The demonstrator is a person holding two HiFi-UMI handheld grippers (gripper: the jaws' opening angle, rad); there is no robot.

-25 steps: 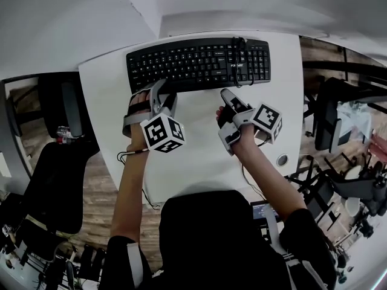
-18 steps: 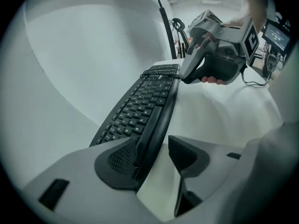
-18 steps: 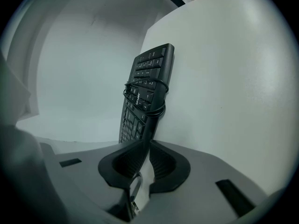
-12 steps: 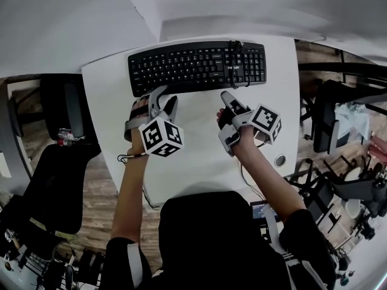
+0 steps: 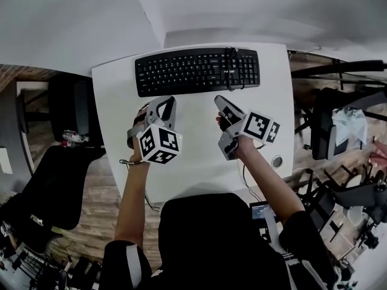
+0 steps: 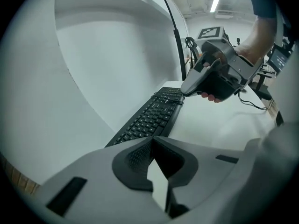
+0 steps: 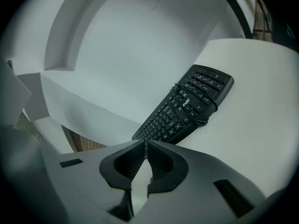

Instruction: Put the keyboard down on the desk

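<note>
The black keyboard (image 5: pixel 196 71) lies flat on the white desk (image 5: pixel 199 156) along its far edge, with its cable (image 5: pixel 230 65) wrapped around its right part. Both grippers hover over the desk on the near side of the keyboard and touch nothing. My left gripper (image 5: pixel 166 101) is shut and empty; in its own view the keyboard (image 6: pixel 149 118) lies beyond the jaws (image 6: pixel 152 141). My right gripper (image 5: pixel 221 99) is closing, its jaws a narrow slit apart with nothing between them. The keyboard (image 7: pixel 187 108) shows ahead of that gripper (image 7: pixel 144 146), which also shows in the left gripper view (image 6: pixel 187 90).
A white wall runs behind the desk. A black chair (image 5: pixel 66 110) stands left of the desk, and another chair (image 5: pixel 329 125) and equipment stand to the right. A round cable grommet (image 5: pixel 277 161) sits in the desk's near right corner.
Both grippers have drawn back from the keyboard toward me. The left jaws went from wide open to shut; the right jaws narrowed. The keyboard stays flat on the desk.
</note>
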